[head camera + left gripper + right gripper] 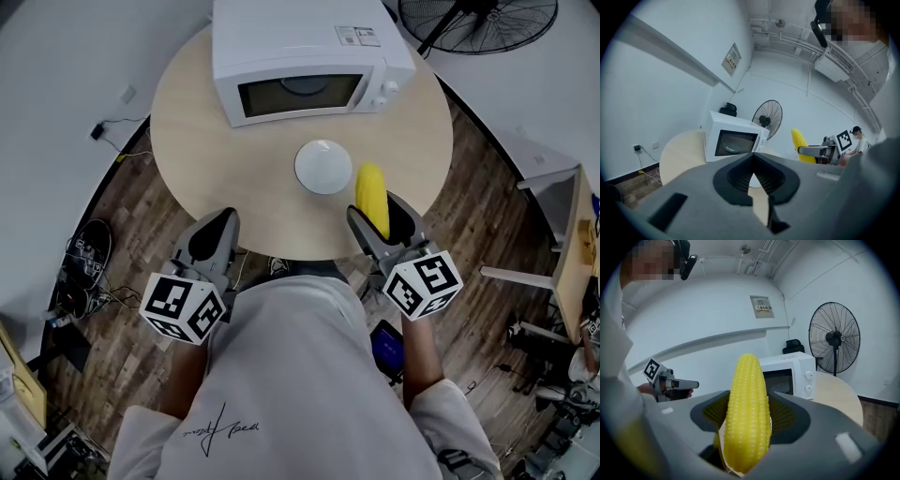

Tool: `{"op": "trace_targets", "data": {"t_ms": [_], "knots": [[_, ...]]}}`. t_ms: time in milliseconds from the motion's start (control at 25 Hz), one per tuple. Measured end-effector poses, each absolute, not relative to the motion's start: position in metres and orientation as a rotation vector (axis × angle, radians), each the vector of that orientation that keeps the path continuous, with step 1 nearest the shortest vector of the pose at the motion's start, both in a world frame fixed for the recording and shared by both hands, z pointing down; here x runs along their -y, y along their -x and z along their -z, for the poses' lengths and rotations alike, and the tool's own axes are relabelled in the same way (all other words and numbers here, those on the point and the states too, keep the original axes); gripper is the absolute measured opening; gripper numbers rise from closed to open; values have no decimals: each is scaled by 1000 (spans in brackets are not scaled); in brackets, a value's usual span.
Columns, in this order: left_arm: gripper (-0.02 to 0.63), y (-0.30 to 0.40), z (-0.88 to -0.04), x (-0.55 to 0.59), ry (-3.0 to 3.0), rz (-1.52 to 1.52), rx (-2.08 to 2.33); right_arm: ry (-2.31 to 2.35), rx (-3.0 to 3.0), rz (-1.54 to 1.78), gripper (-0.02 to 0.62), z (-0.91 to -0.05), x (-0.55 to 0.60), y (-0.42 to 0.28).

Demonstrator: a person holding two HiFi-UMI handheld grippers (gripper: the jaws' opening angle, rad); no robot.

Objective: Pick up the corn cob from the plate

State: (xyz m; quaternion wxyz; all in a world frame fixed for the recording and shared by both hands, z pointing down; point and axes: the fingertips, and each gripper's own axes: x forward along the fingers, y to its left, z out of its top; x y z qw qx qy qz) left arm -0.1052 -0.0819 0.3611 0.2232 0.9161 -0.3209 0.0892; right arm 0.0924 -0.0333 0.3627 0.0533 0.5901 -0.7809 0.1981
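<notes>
A yellow corn cob (372, 198) (746, 416) is clamped between the jaws of my right gripper (382, 223) (747, 420), held above the near right part of the round table and just right of the white plate (323, 166). The plate has nothing on it. From the left gripper view the cob (799, 144) shows at the right, lifted in the other gripper. My left gripper (216, 234) (753, 177) hangs at the table's near left edge, jaws shut with nothing between them.
A white microwave (305, 61) (733, 139) (790, 371) stands at the back of the round beige table (197, 141). A standing fan (487, 21) (833, 341) is beyond the table at right. Cables and shoes (84, 258) lie on the wooden floor at left.
</notes>
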Motion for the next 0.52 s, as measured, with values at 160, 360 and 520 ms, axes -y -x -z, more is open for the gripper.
{"op": "trace_targets", "data": {"t_ms": [160,360,520], "knots": [[-9,102,-361,79,-2533,-245,875,-1789,2362,-601,268,-364,31,-95],[-9,102,-363,78,-2528,-250,876,-1772,2369,-607,268,-366,30,-94],[-9,101,-368,77,-2520,-251,883,-1765,2375,-613,268,-370,31,-95]]}}
